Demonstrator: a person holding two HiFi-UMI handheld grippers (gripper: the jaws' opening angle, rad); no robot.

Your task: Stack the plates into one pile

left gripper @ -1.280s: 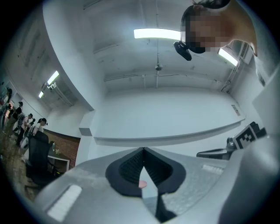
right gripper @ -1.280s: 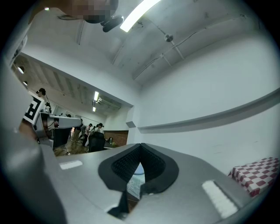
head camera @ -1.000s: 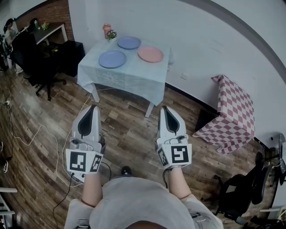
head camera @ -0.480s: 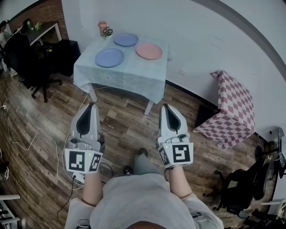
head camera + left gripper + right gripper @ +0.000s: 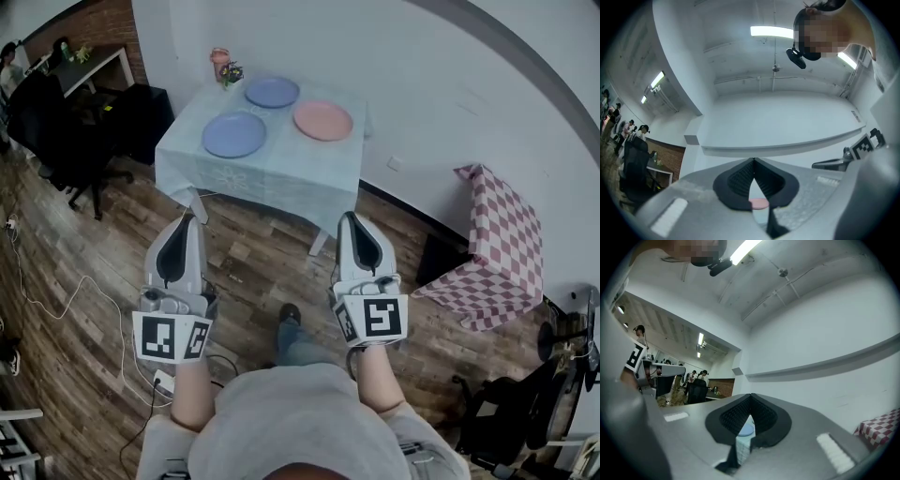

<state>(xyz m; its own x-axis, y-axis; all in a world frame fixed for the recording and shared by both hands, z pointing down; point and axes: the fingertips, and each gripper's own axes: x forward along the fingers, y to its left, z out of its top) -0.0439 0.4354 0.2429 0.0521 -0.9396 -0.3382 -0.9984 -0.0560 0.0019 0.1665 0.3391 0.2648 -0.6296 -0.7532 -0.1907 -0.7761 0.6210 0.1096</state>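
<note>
On my remote feed, a dark wood-plank floor (image 5: 84, 309) runs up to a white wall (image 5: 441, 84), where a table (image 5: 272, 178) draped in pale blue cloth stands. A red-and-white checked cover (image 5: 502, 253) sits at right. A black office chair (image 5: 66, 141) and a brick wall (image 5: 89, 37) are at left. A white cable (image 5: 56, 300) trails across the planks, and a strip light (image 5: 771, 31) glows overhead.

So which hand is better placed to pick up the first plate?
Left, but barely. Both grippers are shut, empty and short of the table. The left gripper lines up with the nearest blue plate; the right gripper with the pink plate farther back.
</note>
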